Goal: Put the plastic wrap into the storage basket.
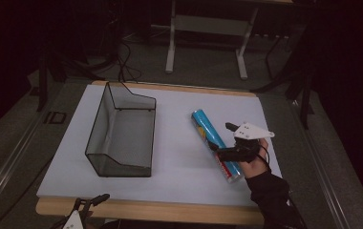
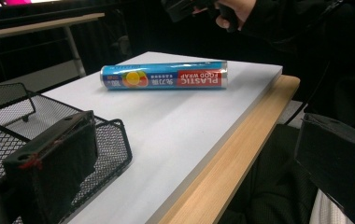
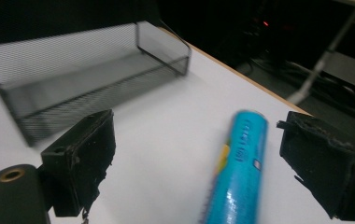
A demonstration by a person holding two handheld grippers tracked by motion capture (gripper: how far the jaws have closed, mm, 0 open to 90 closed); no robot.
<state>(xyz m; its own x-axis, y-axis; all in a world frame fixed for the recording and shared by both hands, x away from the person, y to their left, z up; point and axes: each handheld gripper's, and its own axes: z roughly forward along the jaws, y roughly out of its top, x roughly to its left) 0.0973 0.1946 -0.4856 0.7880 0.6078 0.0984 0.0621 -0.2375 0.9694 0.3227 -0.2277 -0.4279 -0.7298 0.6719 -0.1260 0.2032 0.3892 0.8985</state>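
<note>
My left tool (image 1: 101,197) hangs at the near edge of the white tabletop (image 1: 179,143), its two black jaws apart with nothing between them; in the left gripper view the corner of the black wire-mesh basket (image 2: 115,140) sits just past its left jaw. My right tool (image 1: 228,140) is further in, over the right part of the tabletop, and my right hand (image 1: 255,160) grips it from behind. Its jaws stand wide apart, pressing on nothing. The blue cylindrical roll of plastic food wrap (image 3: 238,172) lies flat on the tabletop in the gap between them, nearer the right jaw, and I cannot tell if it touches either one. From above, the roll (image 1: 215,144) runs slantwise under the tool, one end towards me and the other pointing away. Beyond my left tool, and well to the left of my right one, the basket (image 1: 122,133) stands open-topped. Past the tabletop's far edge is a dark floor with a grey metal frame (image 1: 208,43).
</note>
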